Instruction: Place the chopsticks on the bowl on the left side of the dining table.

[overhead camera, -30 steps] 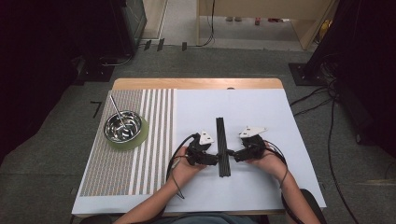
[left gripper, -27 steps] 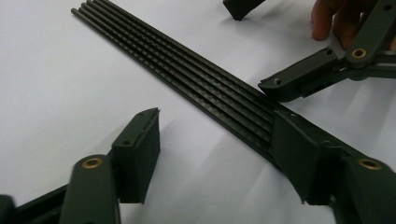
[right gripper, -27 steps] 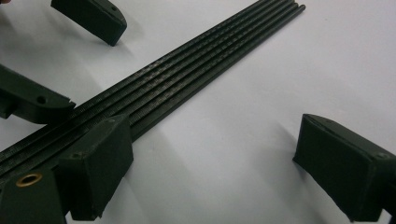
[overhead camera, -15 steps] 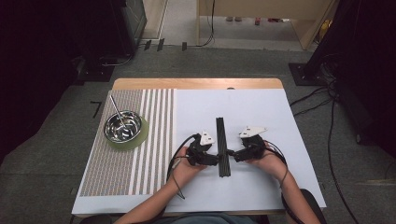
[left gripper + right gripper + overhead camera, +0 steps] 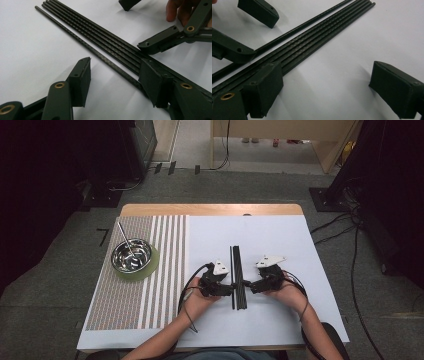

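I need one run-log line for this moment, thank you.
left gripper: closing around single rod, no pad contact | right gripper: open beside rod bundle | both low on white sheet

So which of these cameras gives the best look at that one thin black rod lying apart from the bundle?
The left gripper view: the single rod runs close up, clearly split from the bundled rods. The right gripper view shows it farther off, partly hidden. From the high view it is a faint line.
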A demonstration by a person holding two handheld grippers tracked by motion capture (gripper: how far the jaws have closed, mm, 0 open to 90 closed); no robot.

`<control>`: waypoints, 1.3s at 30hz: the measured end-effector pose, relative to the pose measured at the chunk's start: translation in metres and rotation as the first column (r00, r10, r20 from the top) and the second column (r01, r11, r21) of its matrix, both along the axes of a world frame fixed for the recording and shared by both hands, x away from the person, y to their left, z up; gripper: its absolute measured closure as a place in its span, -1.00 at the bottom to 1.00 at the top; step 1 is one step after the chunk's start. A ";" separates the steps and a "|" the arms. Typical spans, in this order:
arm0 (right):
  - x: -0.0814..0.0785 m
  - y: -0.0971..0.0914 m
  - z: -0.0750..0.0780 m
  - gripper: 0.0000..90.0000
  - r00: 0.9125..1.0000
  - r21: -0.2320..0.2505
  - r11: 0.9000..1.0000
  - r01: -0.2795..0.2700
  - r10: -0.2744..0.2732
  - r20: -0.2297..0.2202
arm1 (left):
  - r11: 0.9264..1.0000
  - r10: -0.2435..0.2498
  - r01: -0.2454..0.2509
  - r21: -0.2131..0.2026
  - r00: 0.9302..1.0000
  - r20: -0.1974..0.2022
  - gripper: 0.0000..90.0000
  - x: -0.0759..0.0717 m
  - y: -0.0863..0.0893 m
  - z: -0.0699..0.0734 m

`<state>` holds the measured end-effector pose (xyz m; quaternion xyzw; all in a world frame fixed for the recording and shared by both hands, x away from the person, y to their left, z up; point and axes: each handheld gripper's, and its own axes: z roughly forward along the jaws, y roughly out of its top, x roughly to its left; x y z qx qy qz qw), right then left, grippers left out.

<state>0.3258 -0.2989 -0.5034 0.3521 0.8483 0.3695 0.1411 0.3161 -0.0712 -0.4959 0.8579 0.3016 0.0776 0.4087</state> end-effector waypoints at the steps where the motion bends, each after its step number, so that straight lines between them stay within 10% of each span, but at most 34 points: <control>1: 0.000 0.000 0.000 -0.76 1.000 0.000 1.000 0.001 -0.001 -0.002 | 1.000 0.002 -0.002 -0.003 1.000 -0.006 0.01 0.001 0.001 0.000; 22: 0.000 0.000 0.000 -0.76 1.000 0.001 1.000 0.003 -0.003 -0.002 | 0.997 0.029 -0.026 0.072 0.999 -0.041 0.67 0.007 0.012 0.008; 39: 0.000 0.000 0.000 -0.76 1.000 0.001 1.000 0.003 -0.003 -0.002 | 0.990 0.105 -0.095 0.108 0.990 -0.091 0.81 0.020 0.038 0.013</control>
